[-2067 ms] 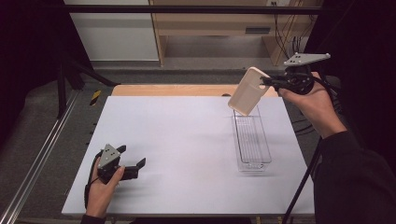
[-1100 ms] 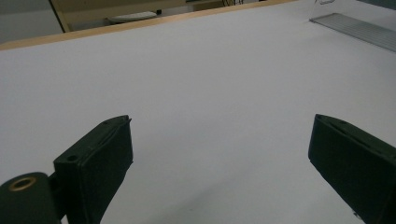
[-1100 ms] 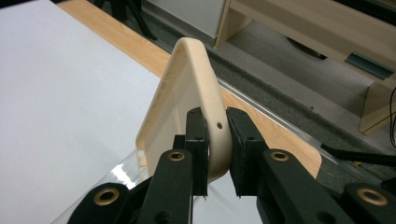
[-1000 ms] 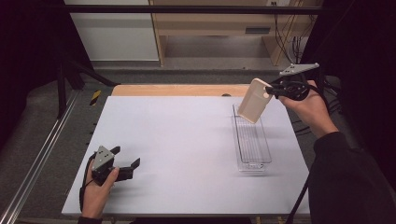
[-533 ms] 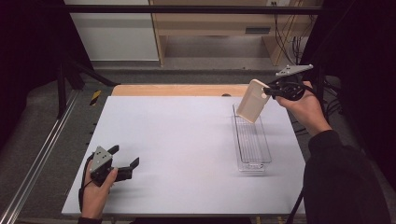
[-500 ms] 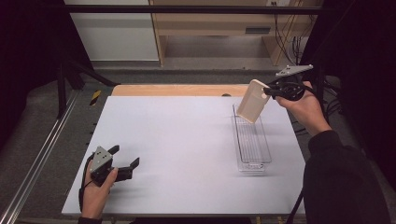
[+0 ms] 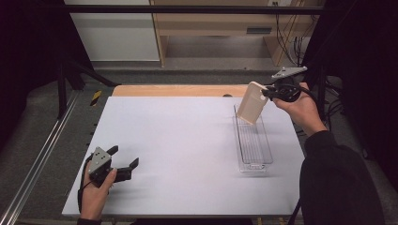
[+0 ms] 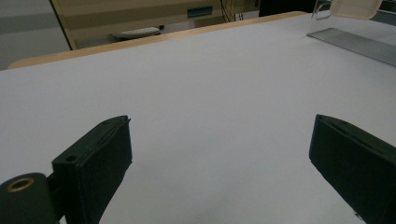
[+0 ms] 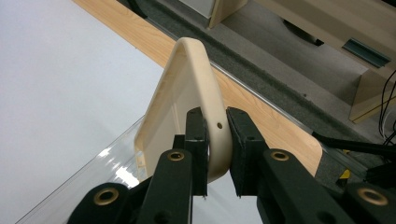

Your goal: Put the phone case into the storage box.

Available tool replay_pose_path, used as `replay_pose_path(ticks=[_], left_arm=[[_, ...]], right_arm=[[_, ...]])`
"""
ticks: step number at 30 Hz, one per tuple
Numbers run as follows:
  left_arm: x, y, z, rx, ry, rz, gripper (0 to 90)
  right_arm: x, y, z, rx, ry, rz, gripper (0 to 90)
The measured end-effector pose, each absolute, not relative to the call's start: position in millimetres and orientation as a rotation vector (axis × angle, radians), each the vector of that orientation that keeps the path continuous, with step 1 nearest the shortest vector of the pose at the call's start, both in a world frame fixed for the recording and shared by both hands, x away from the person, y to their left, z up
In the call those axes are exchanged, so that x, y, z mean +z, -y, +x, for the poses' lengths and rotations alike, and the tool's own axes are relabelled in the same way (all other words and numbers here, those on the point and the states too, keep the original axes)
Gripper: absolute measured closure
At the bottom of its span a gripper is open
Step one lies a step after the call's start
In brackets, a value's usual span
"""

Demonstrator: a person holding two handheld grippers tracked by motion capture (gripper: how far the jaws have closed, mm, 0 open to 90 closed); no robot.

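Note:
A cream rectangular lid (image 7: 252,103) with rounded corners hangs tilted over the far end of a clear plastic tray (image 7: 253,140). My right gripper (image 7: 266,93) is shut on the lid's upper rim. In the right gripper view the lid (image 9: 187,93) sits pinched between my jaws (image 9: 215,140), with the clear tray (image 9: 107,172) below it. My left gripper (image 7: 126,157) rests on the white table (image 7: 187,140) at the front left. Its jaws stand wide apart (image 8: 219,158) with nothing between them. Far off in that view are the lid (image 8: 355,7) and the tray (image 8: 355,42).
A wooden strip (image 7: 164,90) runs along the table's far edge. Beyond it stands a wooden shelf unit (image 7: 211,23). Cables (image 7: 291,28) hang at the back right. A metal rail (image 7: 42,154) runs along the floor on the left.
Since the earliest frame the right gripper has sunk a little with the lid, toward the tray's far end, and the left hand has slid slightly left. Over the last second both are nearly still.

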State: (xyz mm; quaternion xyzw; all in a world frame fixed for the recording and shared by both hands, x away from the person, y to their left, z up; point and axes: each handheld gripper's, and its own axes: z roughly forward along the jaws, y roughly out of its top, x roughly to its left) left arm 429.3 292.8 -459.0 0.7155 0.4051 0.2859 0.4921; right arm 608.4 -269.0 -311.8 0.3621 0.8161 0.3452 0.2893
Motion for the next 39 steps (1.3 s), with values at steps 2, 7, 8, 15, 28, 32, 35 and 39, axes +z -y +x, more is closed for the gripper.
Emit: replay_pose_path(ticks=[2,7,8,15,28,32,35,39], left_arm=[[-459,-294,430,0.692,-0.989,1.732,5.6],[-459,-293,430,0.691,-0.983,1.734,5.6],[-459,-294,430,0.689,-0.984,1.734,5.6],[-458,-297,431,0.669,-0.994,1.703,5.6],[-456,-300,429,0.675,-0.997,1.695,5.6],[-457,-300,430,0.675,-0.995,1.702,5.6],[-457,-300,430,0.674,-0.994,1.704,5.6],[-458,-302,431,0.676,-0.999,1.706,5.6]], right_arm=[[-313,266,610,0.918,-2.179,0.968,79.2],[-317,260,614,0.906,-2.184,0.956,79.1],[-317,259,614,0.905,-2.184,0.959,79.1],[-322,254,617,0.883,-2.176,0.965,79.1],[-323,246,619,0.866,-2.156,0.956,79.1],[-325,243,620,0.850,-2.161,0.947,79.1],[-326,242,621,0.845,-2.161,0.945,79.0],[-328,243,624,0.838,-2.164,0.949,79.0]])
